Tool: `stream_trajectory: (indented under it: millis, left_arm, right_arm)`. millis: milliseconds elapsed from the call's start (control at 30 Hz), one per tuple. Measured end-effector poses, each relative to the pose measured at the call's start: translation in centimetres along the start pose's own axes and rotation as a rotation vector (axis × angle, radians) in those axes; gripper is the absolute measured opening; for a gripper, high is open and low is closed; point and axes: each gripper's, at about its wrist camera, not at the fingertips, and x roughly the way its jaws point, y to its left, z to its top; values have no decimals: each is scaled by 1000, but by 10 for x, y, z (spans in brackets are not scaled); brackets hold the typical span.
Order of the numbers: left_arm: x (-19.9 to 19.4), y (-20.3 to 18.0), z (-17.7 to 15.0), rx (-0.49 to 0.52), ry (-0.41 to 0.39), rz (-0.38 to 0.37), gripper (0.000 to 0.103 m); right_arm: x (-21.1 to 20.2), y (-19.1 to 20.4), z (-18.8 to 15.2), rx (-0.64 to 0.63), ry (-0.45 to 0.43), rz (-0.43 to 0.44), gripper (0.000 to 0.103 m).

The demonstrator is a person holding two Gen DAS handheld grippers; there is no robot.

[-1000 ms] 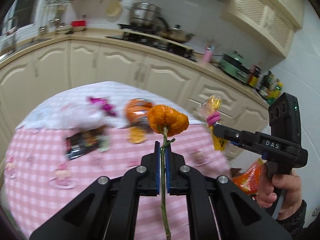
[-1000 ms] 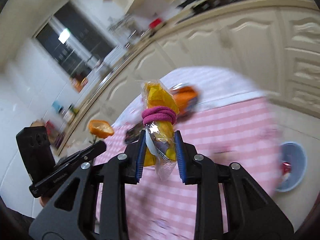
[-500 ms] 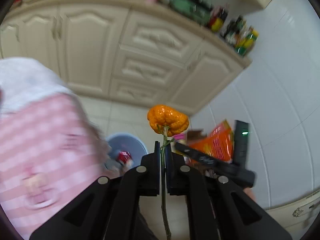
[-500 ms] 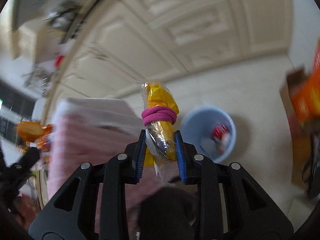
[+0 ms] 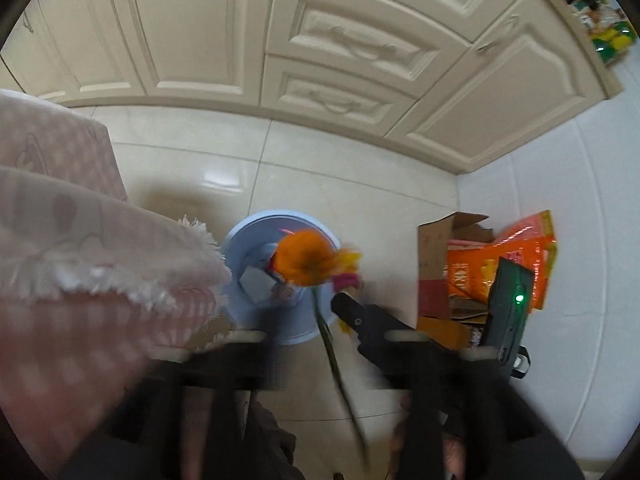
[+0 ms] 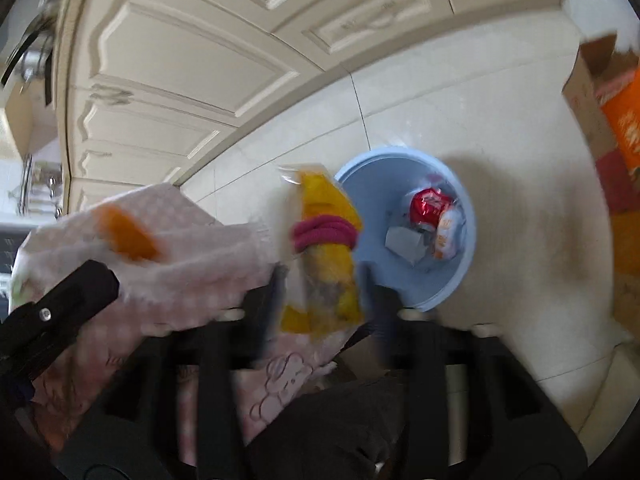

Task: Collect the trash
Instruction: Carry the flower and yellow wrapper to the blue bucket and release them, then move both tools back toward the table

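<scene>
Flower (image 5: 306, 264), perhaps loose, above bin (image 5: 236, 240)

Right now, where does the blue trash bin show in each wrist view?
Left wrist: blue trash bin sits at centre, partly behind the orange flower.
Right wrist: it sits right of centre, beside the yellow bag.
Shared landmark: the red wrapper inside the bin.

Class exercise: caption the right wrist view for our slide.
Right gripper opening, releasing yellow wrapper beside the blue bin.
</scene>
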Motion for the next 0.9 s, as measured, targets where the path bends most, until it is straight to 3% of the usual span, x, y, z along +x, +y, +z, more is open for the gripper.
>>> stream_trajectory:
  millis: [33,167,267,533,900]
  left_arm:
    - [0,-1,1,10,-4,14,82]
    - [-12,-7,2,52,-48,57,95]
    - [-27,-7,-5,54,-72,46,97]
    - [-86,-19,-40,114,-180,7,98]
    - [-210,-9,-92,134,-413,-42,98]
  right_arm:
    - [2,-3,0,21,-7,-11,87]
    - [-3,-13,-7,62,-37,-36,97]
    - [-14,-11,-16,44,-55,-74,97]
    - [-73,17,-36,1,-183,-65,97]
    - [-180,110,-71,-190,-399,-49,97]
